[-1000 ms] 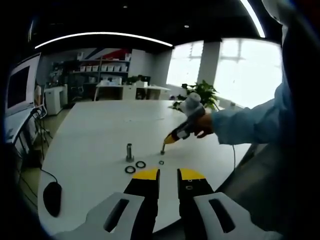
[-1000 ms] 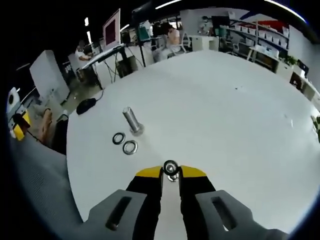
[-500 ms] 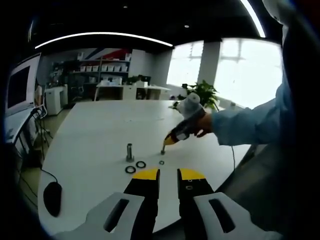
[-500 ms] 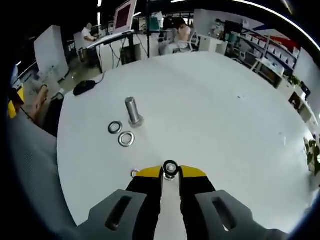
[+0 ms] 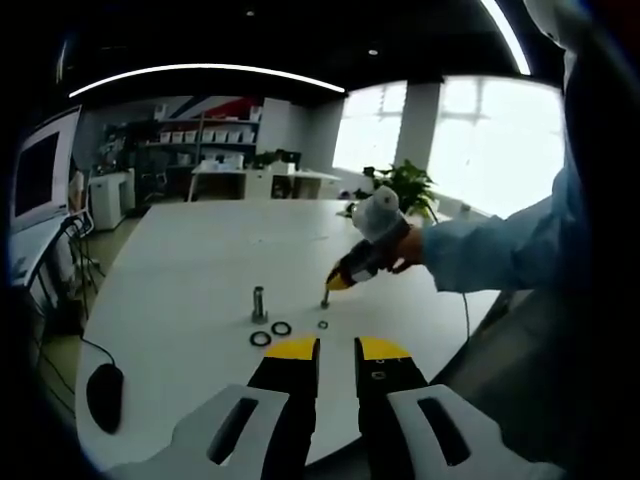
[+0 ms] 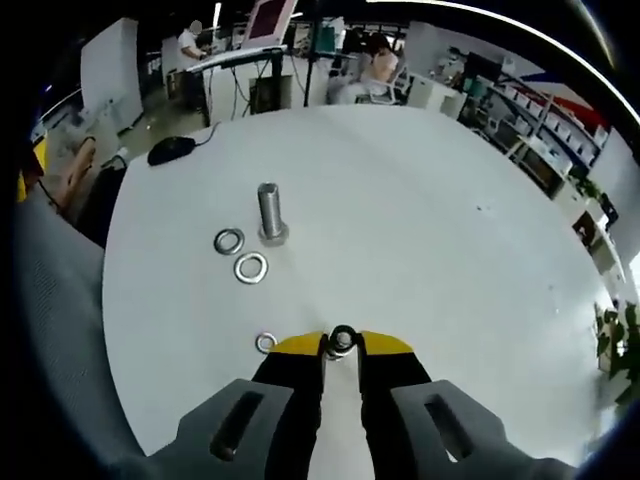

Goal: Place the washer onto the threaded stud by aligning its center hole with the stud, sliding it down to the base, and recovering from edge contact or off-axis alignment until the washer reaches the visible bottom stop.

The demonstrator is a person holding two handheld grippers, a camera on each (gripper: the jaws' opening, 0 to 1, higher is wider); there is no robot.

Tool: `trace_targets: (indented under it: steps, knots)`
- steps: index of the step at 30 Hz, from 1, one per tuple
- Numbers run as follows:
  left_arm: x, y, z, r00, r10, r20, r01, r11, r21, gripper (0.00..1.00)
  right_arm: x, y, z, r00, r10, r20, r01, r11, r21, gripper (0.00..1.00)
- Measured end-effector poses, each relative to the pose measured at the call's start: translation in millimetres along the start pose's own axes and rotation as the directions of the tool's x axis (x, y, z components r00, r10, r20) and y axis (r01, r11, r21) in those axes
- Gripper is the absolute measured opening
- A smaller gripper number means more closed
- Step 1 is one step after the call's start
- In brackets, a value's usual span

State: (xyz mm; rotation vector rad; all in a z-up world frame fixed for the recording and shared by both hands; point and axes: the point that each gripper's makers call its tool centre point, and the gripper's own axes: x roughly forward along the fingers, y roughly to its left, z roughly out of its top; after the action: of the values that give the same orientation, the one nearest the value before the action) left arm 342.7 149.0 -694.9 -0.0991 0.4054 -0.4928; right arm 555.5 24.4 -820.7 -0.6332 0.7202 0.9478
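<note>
A steel threaded stud [image 5: 259, 303] [image 6: 269, 212] stands upright on the white round table [image 5: 190, 270] [image 6: 420, 230]. Two larger washers [image 6: 229, 241] [image 6: 250, 267] lie flat just in front of it. A smaller washer [image 6: 265, 342] [image 5: 323, 324] lies nearer my right gripper. My right gripper [image 6: 342, 346] [image 5: 327, 293] is shut on a small washer [image 6: 343, 339], held on edge above the table, to the right of the stud. My left gripper [image 5: 338, 350] hangs back by the table's near edge, jaws together with nothing between them.
A black mouse [image 5: 105, 395] [image 6: 172, 150] with its cable lies near the table's rim. The person's hand and blue sleeve [image 5: 500, 250] reach in from the right. A potted plant [image 5: 405, 185], desks, shelves and a monitor stand beyond the table.
My right gripper has lifted a little with the washer, and its view has swung so the stud sits nearer the middle. The small loose washer has come into view. The left gripper has stayed still.
</note>
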Motion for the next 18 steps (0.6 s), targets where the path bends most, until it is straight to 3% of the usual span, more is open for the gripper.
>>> trace_targets:
  steps: [7,18]
  knots:
    - [0.3,0.4,0.4,1.0,0.001,0.002,-0.001,1.0,-0.001,0.12,-3.8,0.9,6.7,1.0,-0.003,0.023,0.003,1.0,0.004,0.15]
    - [0.5,0.1,0.3,1.0,-0.001,0.001,0.001,1.0,0.0,0.12,-12.5,-11.0,8.3,0.996,-0.042,0.077,0.035,0.996,0.084,0.15]
